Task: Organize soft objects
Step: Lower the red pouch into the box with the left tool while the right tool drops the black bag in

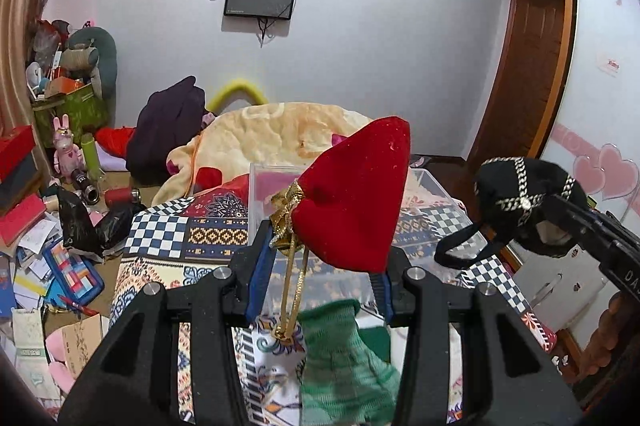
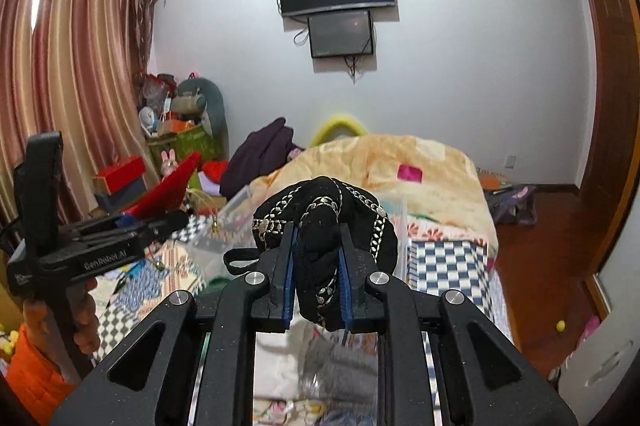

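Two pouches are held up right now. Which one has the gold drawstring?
The red velvet pouch in the left gripper; its gold cord hangs down. The black pouch in the right gripper has silver-white chain trim.

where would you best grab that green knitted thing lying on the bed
Judging from the left wrist view, pinch the green knitted cloth at its upper cuff end, coming from above: it lies flat on the patterned quilt, and that narrower end fits between the fingers.

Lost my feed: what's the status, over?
Left hand-held gripper shut on red velvet drawstring pouch. Right hand-held gripper shut on black silver-trimmed fabric pouch. Clear plastic bin ahead, unobstructed.
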